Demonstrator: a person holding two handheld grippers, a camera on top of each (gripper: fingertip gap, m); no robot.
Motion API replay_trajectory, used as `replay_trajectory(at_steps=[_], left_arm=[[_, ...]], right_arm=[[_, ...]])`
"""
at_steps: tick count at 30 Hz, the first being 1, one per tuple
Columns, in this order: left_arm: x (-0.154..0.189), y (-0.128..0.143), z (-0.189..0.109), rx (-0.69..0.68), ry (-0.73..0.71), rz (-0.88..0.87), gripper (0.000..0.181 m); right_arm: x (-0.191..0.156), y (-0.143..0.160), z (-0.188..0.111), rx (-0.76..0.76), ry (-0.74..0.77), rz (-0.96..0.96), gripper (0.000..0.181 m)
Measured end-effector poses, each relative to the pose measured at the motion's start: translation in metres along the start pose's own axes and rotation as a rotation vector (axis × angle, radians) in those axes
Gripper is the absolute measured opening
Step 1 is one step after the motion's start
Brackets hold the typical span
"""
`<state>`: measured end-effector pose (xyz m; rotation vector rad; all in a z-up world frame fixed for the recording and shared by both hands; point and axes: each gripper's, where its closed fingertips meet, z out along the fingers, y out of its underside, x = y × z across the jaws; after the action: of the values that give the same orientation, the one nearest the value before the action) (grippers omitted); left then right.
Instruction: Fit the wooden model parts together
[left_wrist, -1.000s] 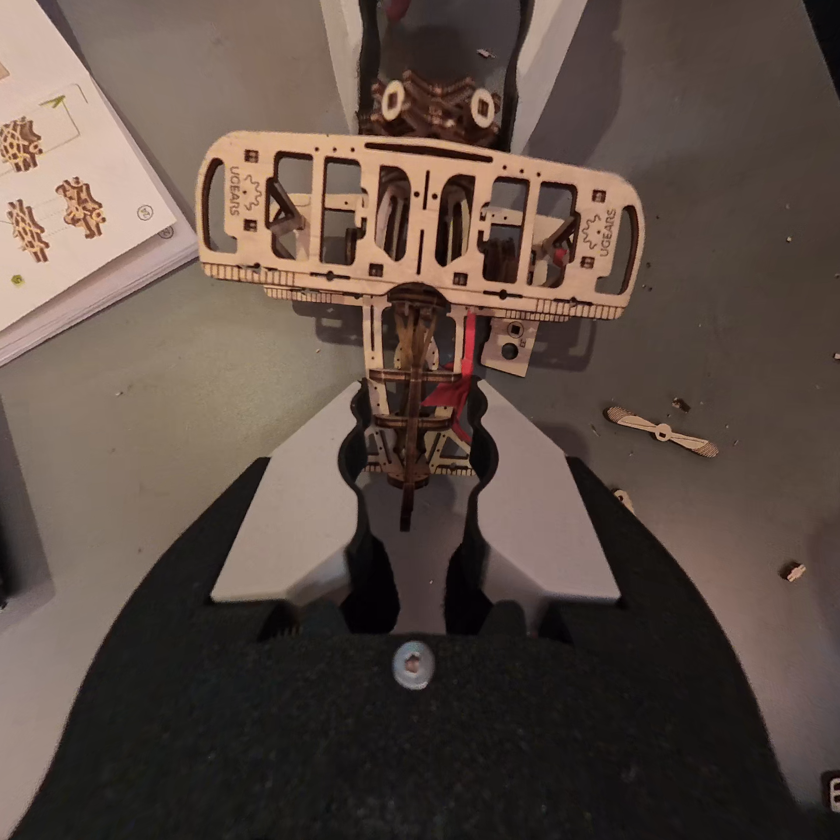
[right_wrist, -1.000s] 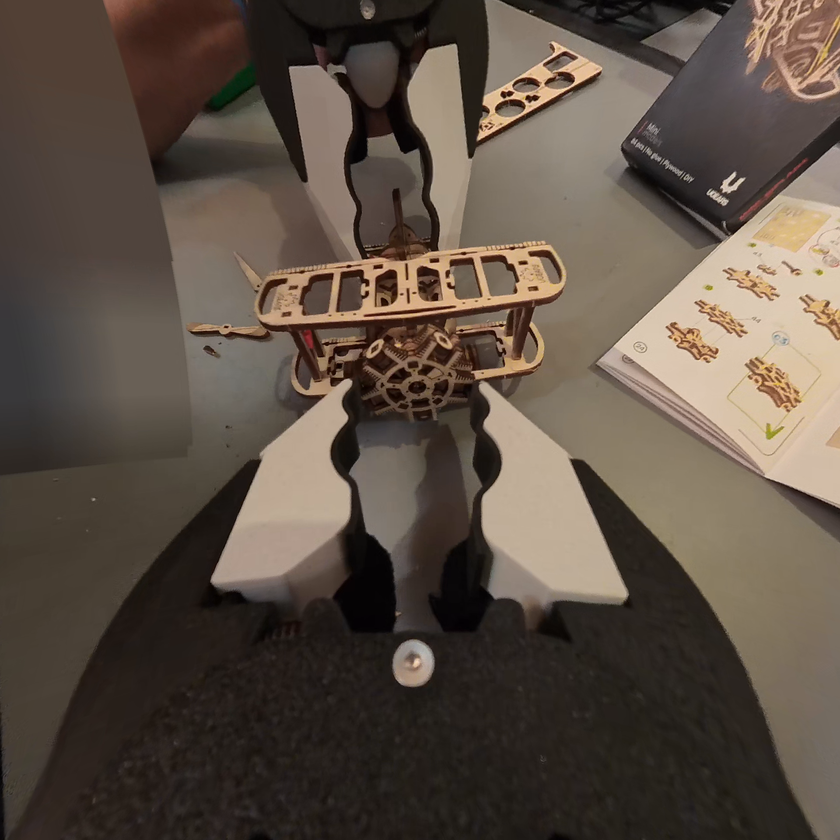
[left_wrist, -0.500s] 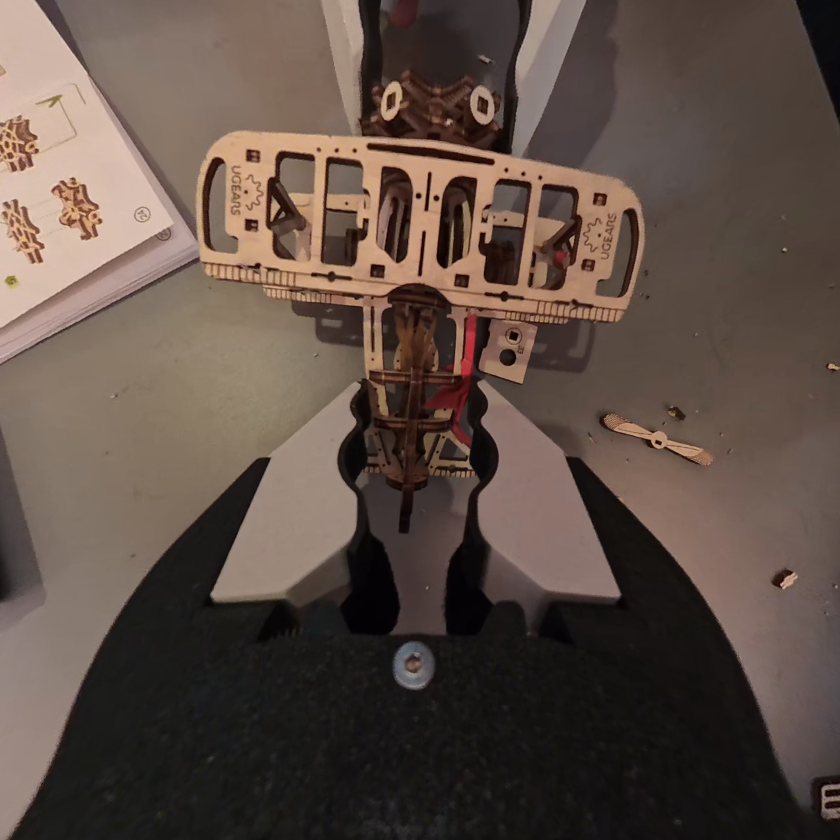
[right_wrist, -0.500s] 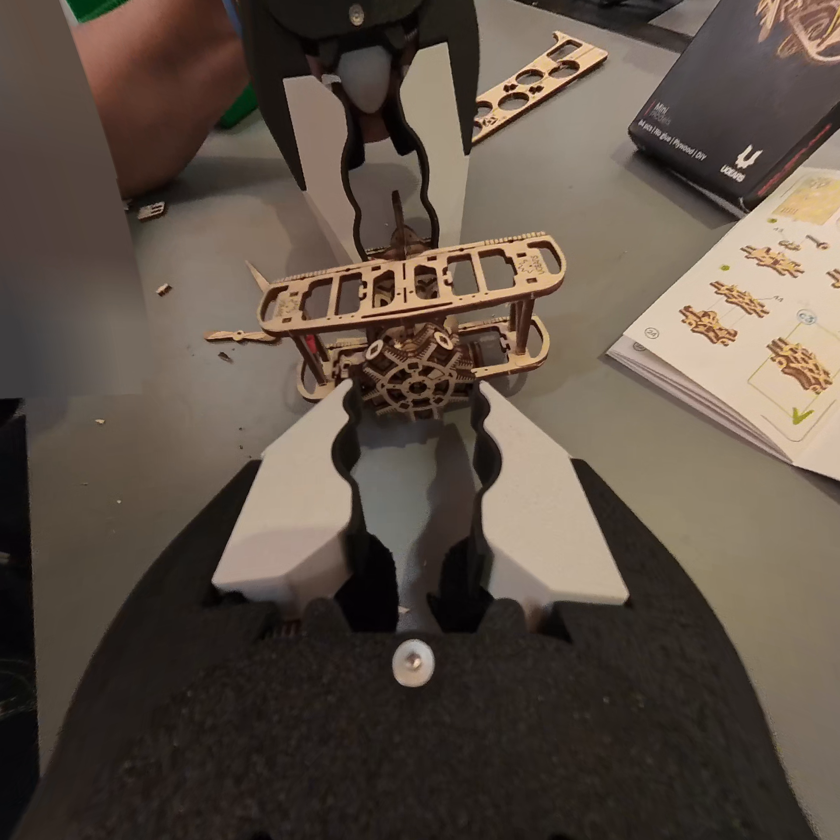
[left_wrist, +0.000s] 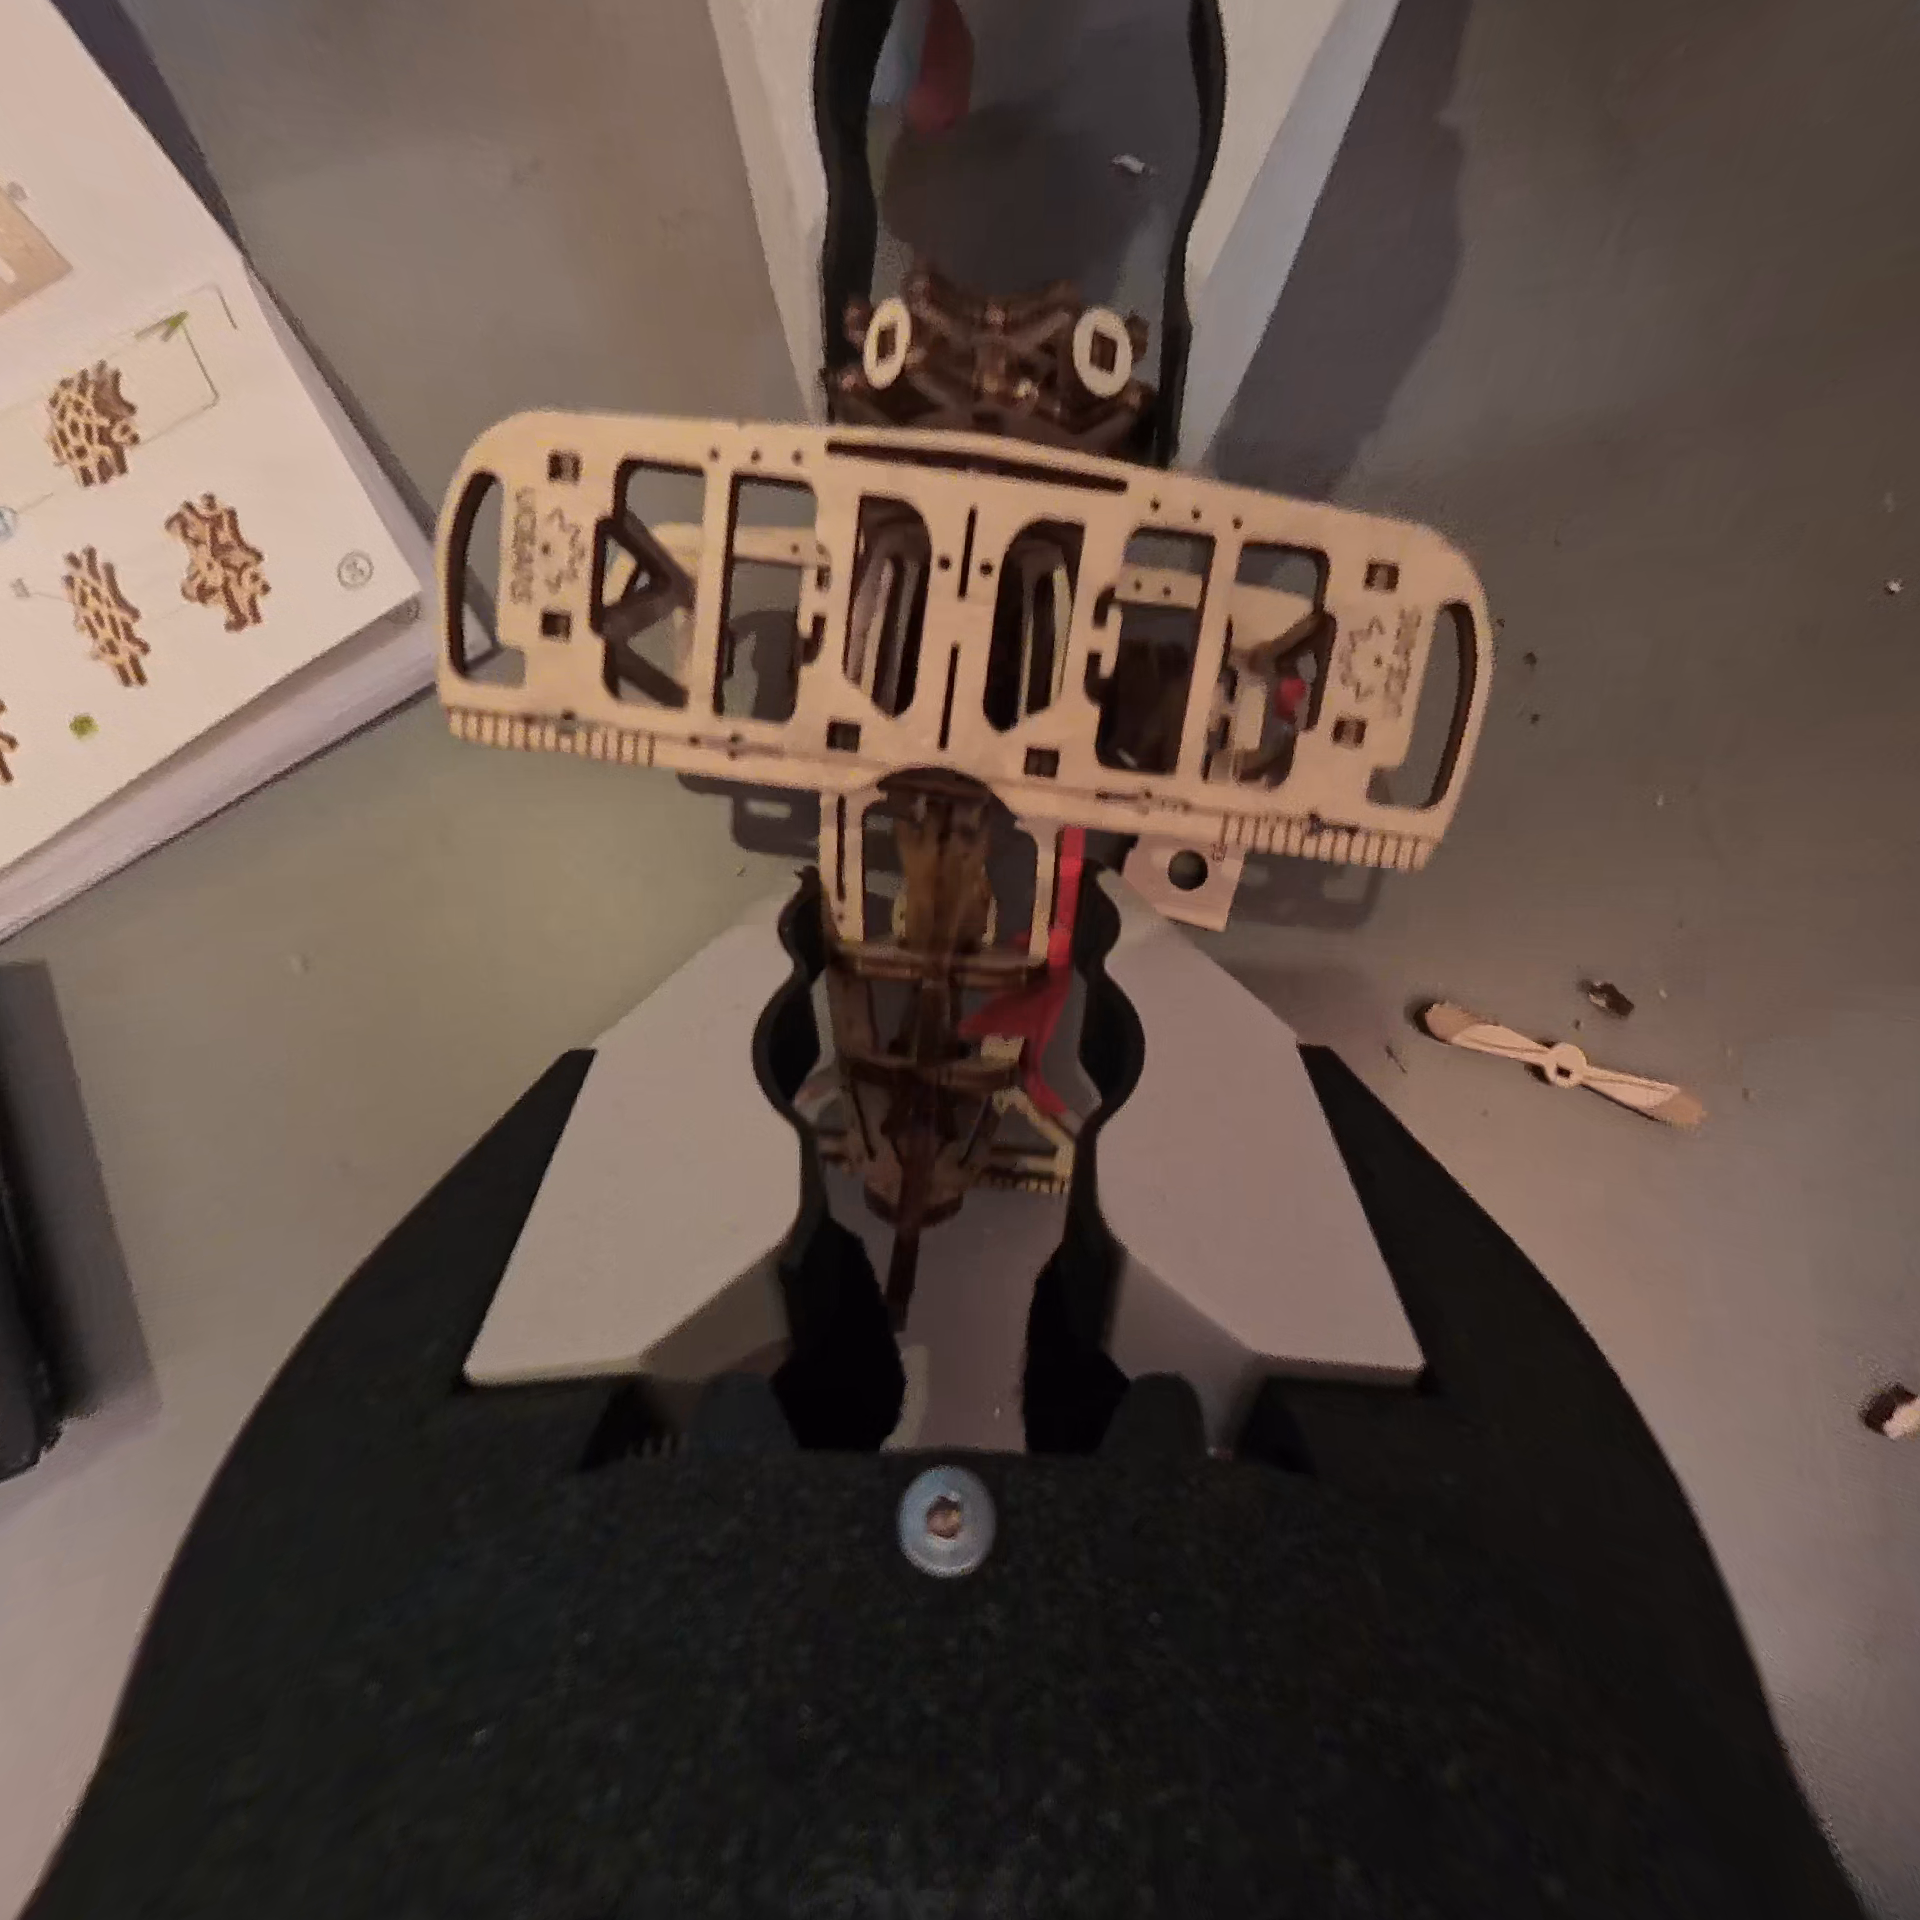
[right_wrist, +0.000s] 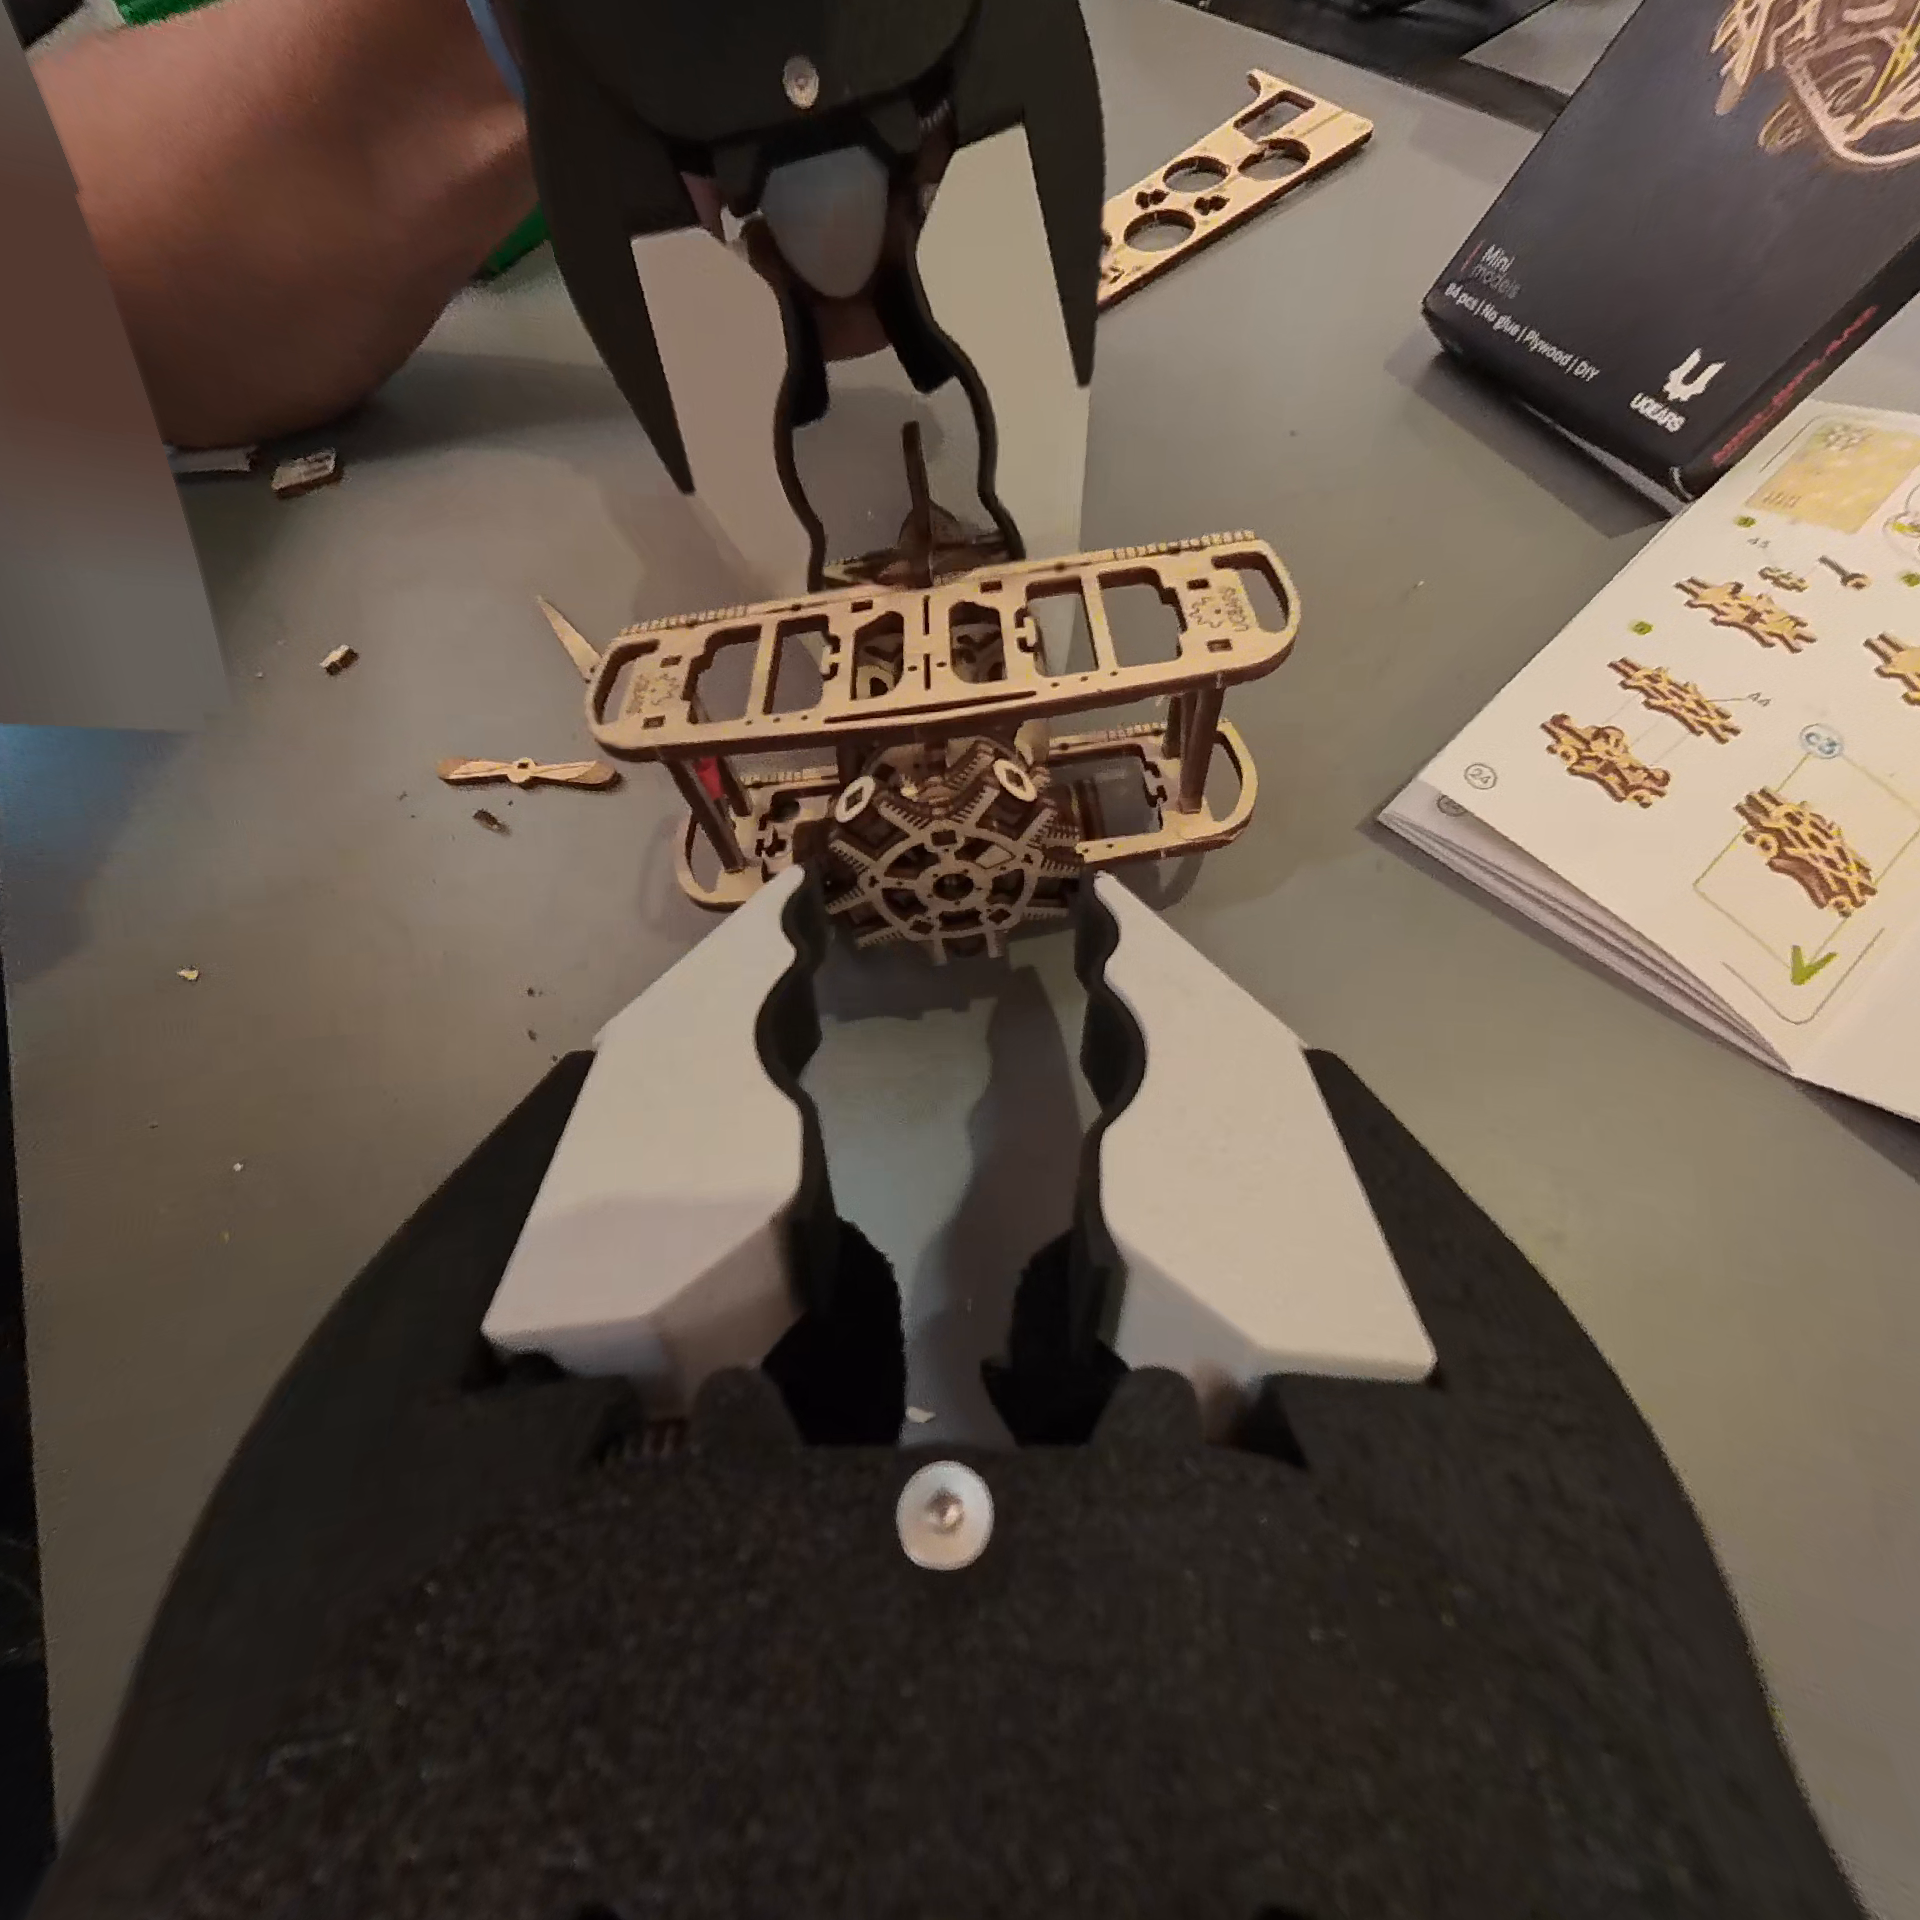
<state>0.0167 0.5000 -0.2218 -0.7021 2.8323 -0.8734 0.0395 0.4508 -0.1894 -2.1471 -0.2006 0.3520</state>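
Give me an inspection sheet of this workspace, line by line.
Surface: grey table, wood crumbs scattered.
Job's things: wooden biplane model standing on the table; loose propeller lying beside it.
Clutter: instruction booklet, dark box, punched-out wooden sheet.
Grippers: left gripper around the model's tail; right gripper flanking the round nose, contact unclear.
Cables: nothing seen.
Surroundings: a person's arm resting on the table.
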Motion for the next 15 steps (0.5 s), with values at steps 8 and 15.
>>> replay_trajectory(at_steps=[8,15], left_arm=[[-0.009,0.005,-0.022,-0.082,-0.123,-0.049,0.067],[0.004,0.015,-0.074,-0.108,-0.204,-0.247,0.071]], right_arm=[[-0.005,-0.006,0.012,-0.001,0.065,-0.084,0.047],[-0.008,-0.013,0.018,0.014,0.061,-0.081,0.047]])
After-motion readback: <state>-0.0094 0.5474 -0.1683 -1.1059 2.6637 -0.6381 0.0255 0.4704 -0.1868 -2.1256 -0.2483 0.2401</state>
